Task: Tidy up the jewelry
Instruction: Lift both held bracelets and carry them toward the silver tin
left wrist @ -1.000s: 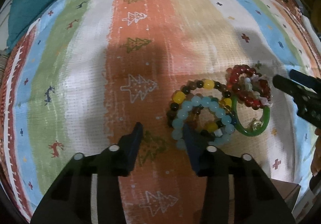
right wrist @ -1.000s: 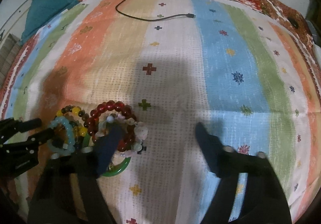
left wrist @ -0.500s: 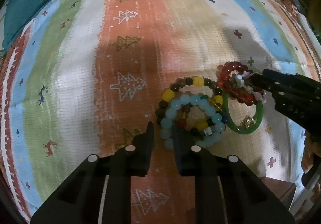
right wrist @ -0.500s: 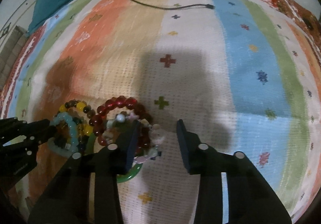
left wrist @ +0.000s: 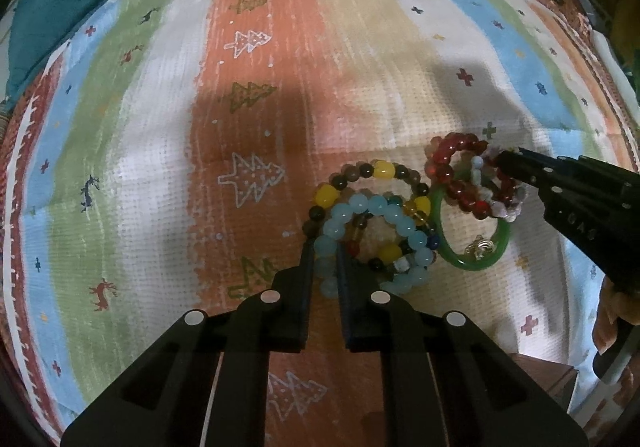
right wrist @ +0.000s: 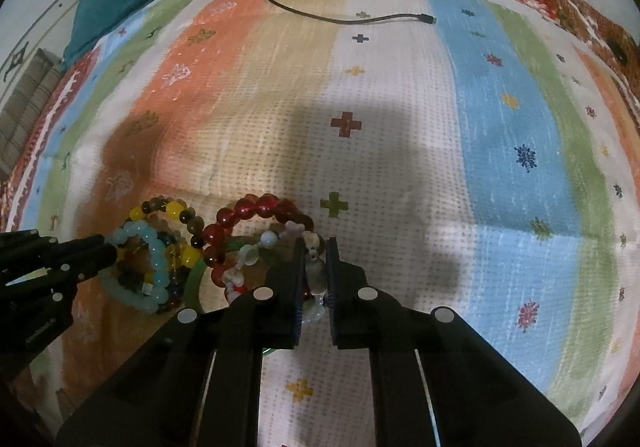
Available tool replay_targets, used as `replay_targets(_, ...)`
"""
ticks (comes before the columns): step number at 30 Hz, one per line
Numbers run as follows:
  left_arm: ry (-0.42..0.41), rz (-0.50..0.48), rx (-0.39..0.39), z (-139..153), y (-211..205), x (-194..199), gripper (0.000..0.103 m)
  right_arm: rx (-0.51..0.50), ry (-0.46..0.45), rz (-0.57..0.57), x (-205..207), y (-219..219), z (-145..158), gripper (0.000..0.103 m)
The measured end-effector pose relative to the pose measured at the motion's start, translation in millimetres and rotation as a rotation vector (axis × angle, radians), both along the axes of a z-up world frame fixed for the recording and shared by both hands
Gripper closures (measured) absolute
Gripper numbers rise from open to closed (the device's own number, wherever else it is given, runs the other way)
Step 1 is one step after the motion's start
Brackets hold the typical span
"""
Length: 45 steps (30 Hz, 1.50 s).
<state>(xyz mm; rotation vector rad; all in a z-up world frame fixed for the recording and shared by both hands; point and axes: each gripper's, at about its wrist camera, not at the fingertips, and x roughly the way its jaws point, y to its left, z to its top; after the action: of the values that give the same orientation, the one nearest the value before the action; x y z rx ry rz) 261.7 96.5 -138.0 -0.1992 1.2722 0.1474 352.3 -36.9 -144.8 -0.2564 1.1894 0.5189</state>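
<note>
— Where's the jewelry sitting?

— All heaped together on the striped bedspread (right wrist: 400, 151), near the front edge. Each tool has bitten into its own side of the pile.

— Which has what?

— The left tool (left wrist: 323, 267) is clenched on the pale blue bead bracelet (left wrist: 374, 207), at the near-left of its loop. The right tool (right wrist: 312, 267) is clamped on the pale mixed-bead bracelet (right wrist: 256, 253), which lies tangled with the dark red bead bracelet (right wrist: 256, 205).

— And between them?

— The green bangle (left wrist: 472, 263) and the yellow and brown bead bracelet (left wrist: 382, 171), overlapping both. The blue loop lies left of the bangle, the pale strand right of it, so I'd judge each tool must draw away to its own side to part them.

— Is the red one caught too?

— Hard to say; the tool's fingers hide that spot.
</note>
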Motion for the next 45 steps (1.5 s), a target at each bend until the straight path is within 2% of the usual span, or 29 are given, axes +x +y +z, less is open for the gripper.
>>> replay_targets(6,-0.028,0.0,0.008,14,-1,0,0.092,0.008,-0.019,0.007,-7,-1,12,0.094)
replay_targets(16,-0.057,-0.006,0.016,28,-7,-4,0.092,-0.022,-0.06,0.007,-23,-4,31,0.094)
replay_targets(30,-0.139,-0.006,0.009,62,-16,-21,0.092,-0.077,-0.119,-0.025,-47,-20,54,0.094)
replay_targets(45,-0.244,-0.023,-0.03,106,-30,-59,0.092,-0.002,-0.224,-0.018,-88,-31,104,0.094)
